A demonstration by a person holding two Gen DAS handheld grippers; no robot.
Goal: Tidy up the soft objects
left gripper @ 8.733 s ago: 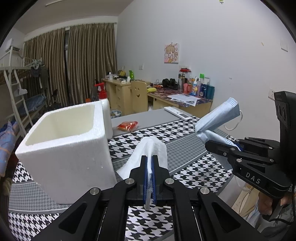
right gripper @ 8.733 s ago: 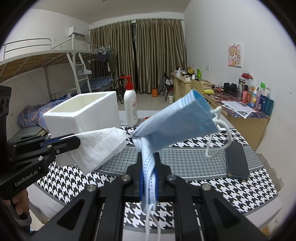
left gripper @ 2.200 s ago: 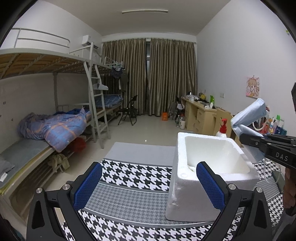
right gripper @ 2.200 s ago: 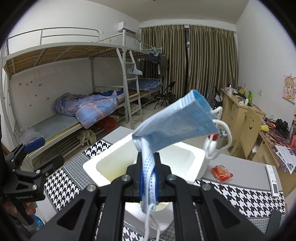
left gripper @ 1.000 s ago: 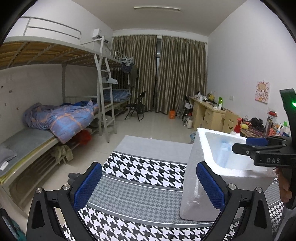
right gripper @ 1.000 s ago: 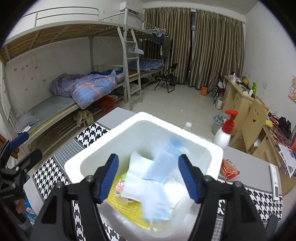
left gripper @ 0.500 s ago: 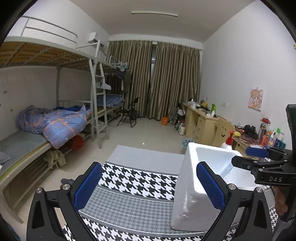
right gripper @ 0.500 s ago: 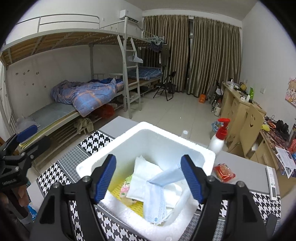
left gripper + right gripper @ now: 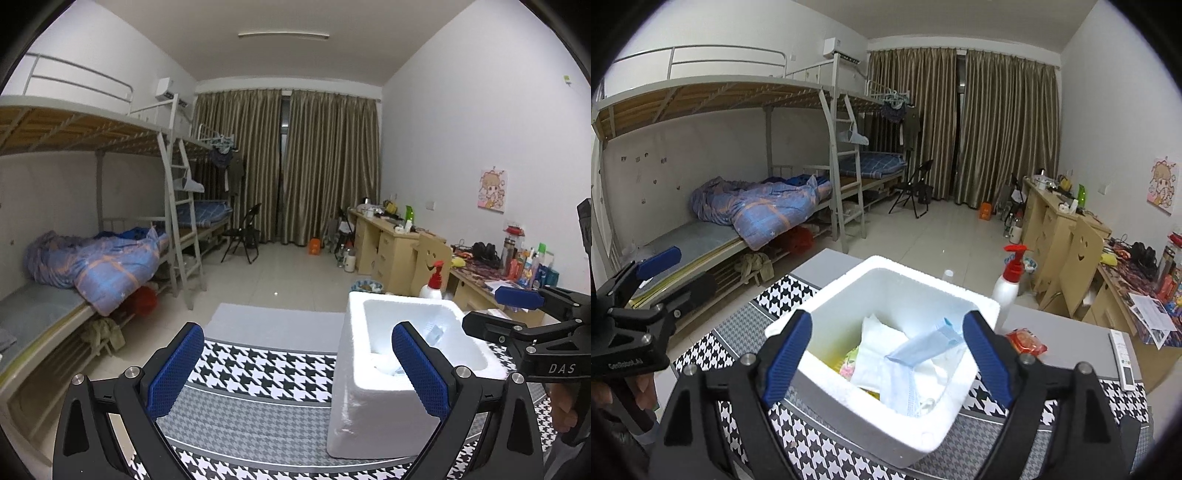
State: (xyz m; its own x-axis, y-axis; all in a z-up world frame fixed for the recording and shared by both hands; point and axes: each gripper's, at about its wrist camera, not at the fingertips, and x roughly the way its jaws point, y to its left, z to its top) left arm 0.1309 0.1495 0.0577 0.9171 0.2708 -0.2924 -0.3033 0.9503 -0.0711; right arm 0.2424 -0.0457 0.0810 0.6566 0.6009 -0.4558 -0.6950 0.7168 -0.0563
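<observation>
A white foam box [image 9: 871, 417] stands on the houndstooth cloth. Inside lie a blue face mask [image 9: 923, 349], a white tissue [image 9: 875, 354] and something yellow under them. My right gripper [image 9: 888, 321] hovers over the box's near rim; its jaws are opening and nothing is between them. In the left wrist view the same box [image 9: 369, 406] sits to the right, with the right gripper [image 9: 517, 306] beyond it. My left gripper [image 9: 297, 332] is open and empty, left of the box above the cloth. It also shows at the left edge as the left gripper [image 9: 661, 269].
A white pump bottle [image 9: 1006, 291] with a red top stands behind the box. A red snack packet [image 9: 1027, 341] and a remote [image 9: 1123, 360] lie to its right. The table edge [image 9: 277, 314] drops to the floor; a bunk bed [image 9: 92, 258] stands at the left.
The mask has settled in the box on the tissue. The right gripper has drawn back and up with wider jaws. The left gripper rose a little, still open.
</observation>
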